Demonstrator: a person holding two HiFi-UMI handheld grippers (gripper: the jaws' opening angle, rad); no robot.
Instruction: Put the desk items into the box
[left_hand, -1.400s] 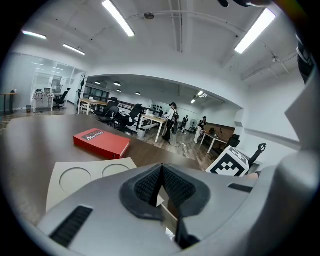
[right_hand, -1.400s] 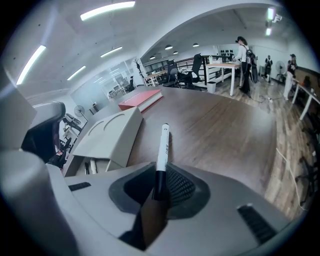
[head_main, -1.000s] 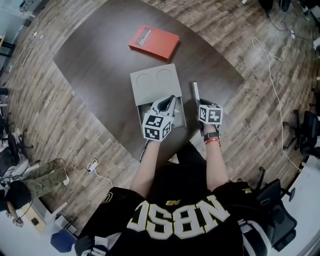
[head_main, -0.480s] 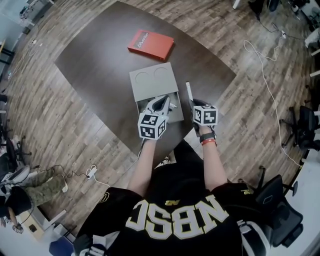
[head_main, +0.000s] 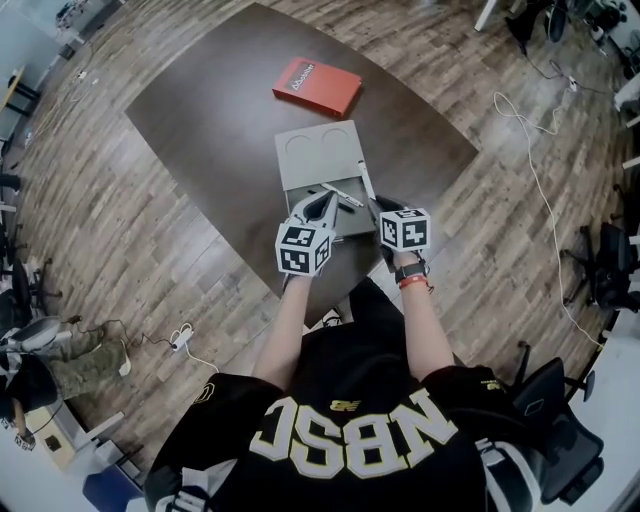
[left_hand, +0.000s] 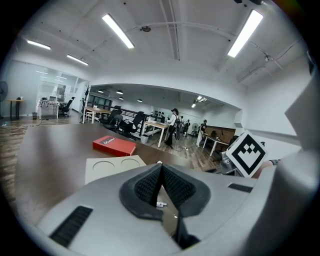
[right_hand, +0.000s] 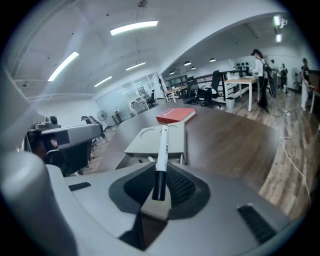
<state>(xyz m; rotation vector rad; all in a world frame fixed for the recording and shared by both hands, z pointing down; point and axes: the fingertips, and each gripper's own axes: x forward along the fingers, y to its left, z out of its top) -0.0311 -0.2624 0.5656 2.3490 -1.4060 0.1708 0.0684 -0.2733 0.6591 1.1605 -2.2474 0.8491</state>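
Surface: dark brown table (head_main: 200, 110) on wood-plank floor (head_main: 90, 200); white cable (head_main: 545, 160) loops over the floor at right.
Room: open office with ceiling strip lights; I see desks and chairs far back in both gripper views.
On table: grey box (head_main: 318, 152) near the middle, its lid with two round recesses covering the far part and the near part open; red flat pack (head_main: 317, 86) beyond it, apart.
In box: one pen (head_main: 343, 194) lies slantwise in the open part.
Left hand pose: forearm reaches out from the body; left gripper (head_main: 322, 205) points forward and slightly down over the box's open near part.
Left jaws: tips pressed together, nothing between them.
Right hand pose: right gripper (head_main: 378, 208) is near the left one, at the box's right near corner, tilted downward.
Right jaws: pinching marker (right_hand: 162, 145) by its black cap end; the white barrel sticks forward along the box's right edge, and I can't tell if it touches the box.
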